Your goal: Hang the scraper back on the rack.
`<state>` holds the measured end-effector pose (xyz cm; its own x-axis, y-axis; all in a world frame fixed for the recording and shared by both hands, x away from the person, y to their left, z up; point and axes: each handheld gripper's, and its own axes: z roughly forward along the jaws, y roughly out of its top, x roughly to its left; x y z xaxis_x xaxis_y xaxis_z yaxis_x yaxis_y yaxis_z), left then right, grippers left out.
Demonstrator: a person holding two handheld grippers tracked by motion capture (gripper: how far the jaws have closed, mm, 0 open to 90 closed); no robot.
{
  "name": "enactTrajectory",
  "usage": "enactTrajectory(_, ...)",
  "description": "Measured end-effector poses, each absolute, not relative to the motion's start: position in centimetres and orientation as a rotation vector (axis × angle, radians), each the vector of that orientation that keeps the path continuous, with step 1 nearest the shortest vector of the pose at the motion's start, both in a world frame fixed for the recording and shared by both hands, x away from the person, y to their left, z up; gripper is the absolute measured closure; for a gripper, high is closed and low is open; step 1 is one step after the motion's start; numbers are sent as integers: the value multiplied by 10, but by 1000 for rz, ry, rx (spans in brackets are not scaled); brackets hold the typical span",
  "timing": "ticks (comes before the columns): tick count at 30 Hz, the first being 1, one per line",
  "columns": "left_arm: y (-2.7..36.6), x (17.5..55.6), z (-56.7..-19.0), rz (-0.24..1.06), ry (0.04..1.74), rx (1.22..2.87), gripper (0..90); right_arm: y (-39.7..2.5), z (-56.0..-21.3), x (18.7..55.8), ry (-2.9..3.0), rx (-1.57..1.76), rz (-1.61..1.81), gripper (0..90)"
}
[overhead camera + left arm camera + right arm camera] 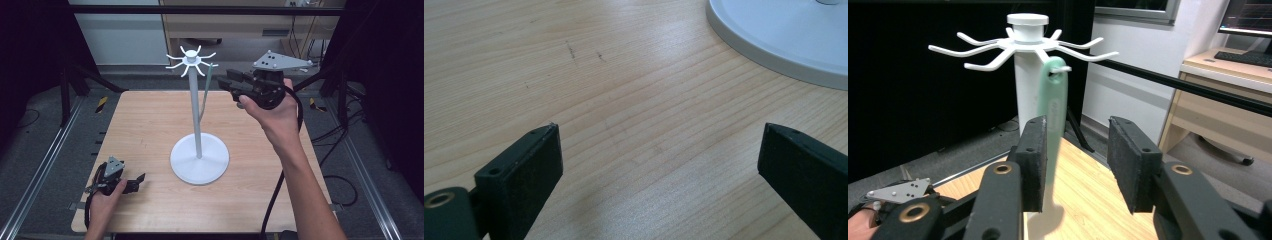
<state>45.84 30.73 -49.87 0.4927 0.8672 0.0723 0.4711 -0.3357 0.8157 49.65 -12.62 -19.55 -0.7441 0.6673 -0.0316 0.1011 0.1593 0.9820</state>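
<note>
A white stand (197, 120) with a round base and a ring of hooks on top rises from the middle of the wooden table (150, 120). A pale green utensil (206, 92) hangs from one hook on the stand's right side. My right gripper (224, 83) is held up in the air just right of it, jaws open and pointing left. In the right gripper view the green utensil (1054, 110) hangs just beyond my right gripper (1077, 150), partly hidden behind one jaw. My left gripper (139, 181) rests open on the table at the front left, empty.
The stand's base (784, 35) lies ahead and to the right of my left gripper (659, 150). A black frame bar (1188, 87) crosses behind the stand. Desks and cables sit beyond the table's far edge.
</note>
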Motion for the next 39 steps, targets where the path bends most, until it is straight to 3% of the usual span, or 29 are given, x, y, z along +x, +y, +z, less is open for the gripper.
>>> enactTrajectory(6,308,458,-499,661,1104,1976,37,-140,-206,491,1955,774,1581,593)
enactTrajectory(16,308,458,-499,662,1105,1977,35,-165,-253,489,1935,904,1488,558)
enactTrajectory(28,308,458,-499,661,1104,1979,33,-180,-299,486,1878,1050,1350,277)
enactTrajectory(39,308,459,-500,656,1106,1978,33,-189,-340,485,1855,1146,1280,166)
